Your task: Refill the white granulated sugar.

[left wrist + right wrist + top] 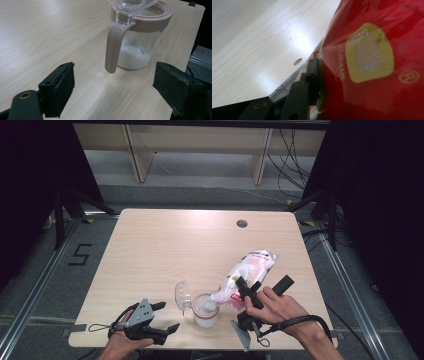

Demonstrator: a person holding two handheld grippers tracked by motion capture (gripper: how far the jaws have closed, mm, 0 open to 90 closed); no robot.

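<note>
A clear jar with a pink rim and handle stands near the table's front edge, its clear lid flipped open to the left. White powder lies in the jar's bottom. My right gripper is shut on a red-and-white bag, which is tilted with its lower end over the jar's mouth. In the right gripper view the bag presses against one black finger; the other finger is hidden behind it. My left gripper rests open at the front left, pointing at the jar's handle, a little short of it.
The wooden table has a round cable hole at the back right. Its front edge runs just below the jar and both hands. Dark floor, rails and wooden furniture legs surround the table.
</note>
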